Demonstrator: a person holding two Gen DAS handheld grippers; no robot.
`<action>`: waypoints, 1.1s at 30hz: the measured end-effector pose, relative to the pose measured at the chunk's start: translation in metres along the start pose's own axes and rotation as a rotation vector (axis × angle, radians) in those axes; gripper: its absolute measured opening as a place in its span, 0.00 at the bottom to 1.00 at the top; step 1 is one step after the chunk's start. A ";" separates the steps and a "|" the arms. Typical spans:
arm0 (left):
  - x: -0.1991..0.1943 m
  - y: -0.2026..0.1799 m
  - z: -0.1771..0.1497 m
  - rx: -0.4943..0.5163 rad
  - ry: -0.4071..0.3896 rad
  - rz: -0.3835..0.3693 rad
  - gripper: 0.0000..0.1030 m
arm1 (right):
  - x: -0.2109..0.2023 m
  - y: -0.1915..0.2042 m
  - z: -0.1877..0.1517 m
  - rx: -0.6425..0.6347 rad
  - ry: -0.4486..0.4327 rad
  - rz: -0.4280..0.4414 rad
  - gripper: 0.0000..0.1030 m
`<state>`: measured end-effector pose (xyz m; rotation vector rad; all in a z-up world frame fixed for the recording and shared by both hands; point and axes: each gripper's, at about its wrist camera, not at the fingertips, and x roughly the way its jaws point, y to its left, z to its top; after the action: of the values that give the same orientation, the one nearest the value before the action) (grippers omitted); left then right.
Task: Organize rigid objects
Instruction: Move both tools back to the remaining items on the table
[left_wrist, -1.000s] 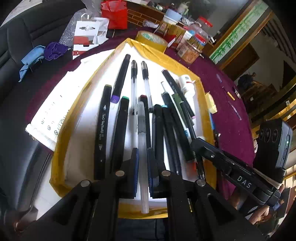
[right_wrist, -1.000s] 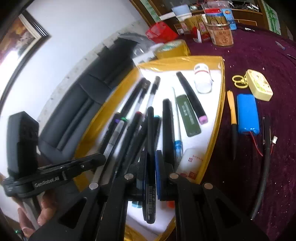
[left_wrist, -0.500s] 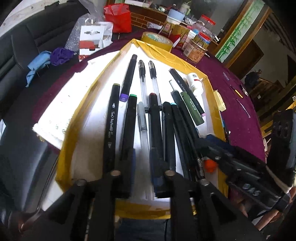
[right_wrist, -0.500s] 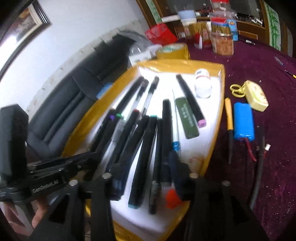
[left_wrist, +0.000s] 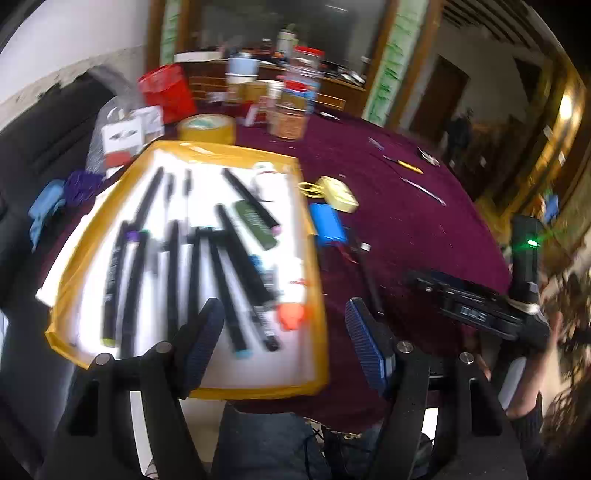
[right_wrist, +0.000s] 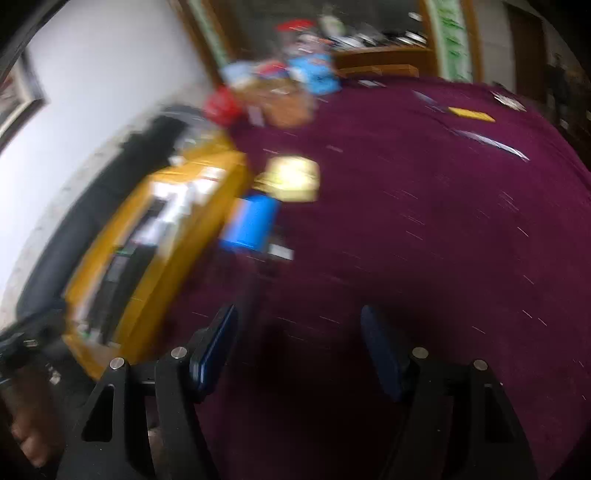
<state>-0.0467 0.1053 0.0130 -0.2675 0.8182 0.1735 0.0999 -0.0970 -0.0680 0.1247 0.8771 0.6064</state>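
Several black pens and markers (left_wrist: 173, 273) lie side by side on a white board with a yellow taped rim (left_wrist: 147, 155). A white tube with an orange cap (left_wrist: 295, 295) lies at the board's right edge. My left gripper (left_wrist: 284, 336) is open and empty above the board's near right corner. My right gripper (right_wrist: 299, 336) is open and empty over the maroon tablecloth (right_wrist: 424, 221), to the right of the board (right_wrist: 155, 236); this view is badly blurred. The right gripper also shows in the left wrist view (left_wrist: 480, 314).
A blue battery pack (left_wrist: 327, 225) (right_wrist: 251, 221) and a pale yellow box (left_wrist: 338, 192) (right_wrist: 291, 177) lie just right of the board. A tape roll (left_wrist: 207, 127), a red bag (left_wrist: 166, 88) and jars (left_wrist: 291, 114) stand at the back. A black sofa (left_wrist: 33, 140) is on the left.
Both grippers have opened wide and pulled back from the pens. The left one swung right and up. The right one swung right over the bare cloth, away from the board.
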 end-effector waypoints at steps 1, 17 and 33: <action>0.000 -0.007 0.000 0.007 -0.007 0.010 0.66 | -0.001 -0.011 -0.002 0.023 -0.006 -0.029 0.62; 0.016 -0.029 0.000 -0.057 0.043 -0.004 0.66 | -0.010 -0.029 -0.027 -0.059 -0.042 -0.048 0.63; 0.020 -0.021 -0.014 -0.025 -0.013 -0.044 0.65 | -0.015 0.001 -0.011 -0.095 -0.073 0.061 0.62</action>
<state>-0.0375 0.0822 -0.0073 -0.3077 0.7974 0.1443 0.0841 -0.1060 -0.0647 0.0874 0.7742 0.6949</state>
